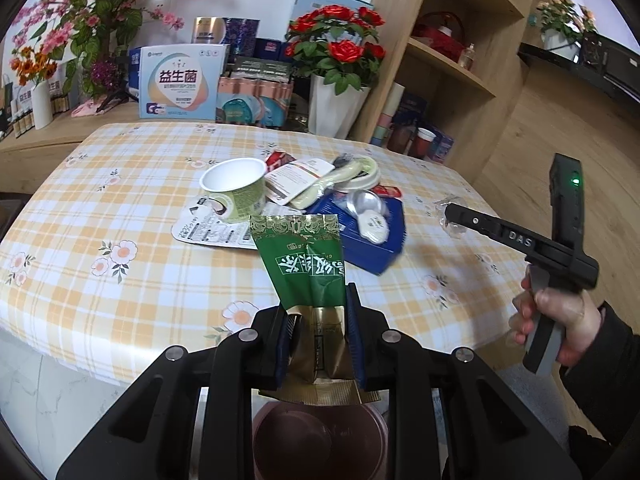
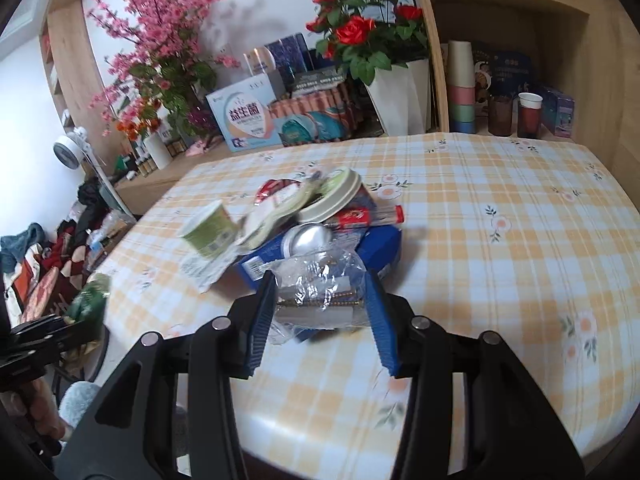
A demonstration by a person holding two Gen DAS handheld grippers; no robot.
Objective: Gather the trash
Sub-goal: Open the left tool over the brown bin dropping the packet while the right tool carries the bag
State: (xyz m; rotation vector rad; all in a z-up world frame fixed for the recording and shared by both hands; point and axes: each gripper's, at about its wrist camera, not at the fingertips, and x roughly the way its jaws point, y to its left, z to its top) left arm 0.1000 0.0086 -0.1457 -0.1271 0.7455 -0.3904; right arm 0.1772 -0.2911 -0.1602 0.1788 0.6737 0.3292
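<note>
Your left gripper (image 1: 318,312) is clamping a green pouch (image 1: 304,260), jaws pinched narrow on its gold end, holding it at the table's (image 1: 120,200) near edge above a brown bin (image 1: 320,436). Farther in, the trash pile is sitting mid-table: a cup (image 1: 236,188), a blue box (image 1: 372,240), wrappers. Your right gripper (image 2: 320,312) is closing about halfway around a clear bag (image 2: 316,296); through the blur, the pads seem to be pressing it.
</note>
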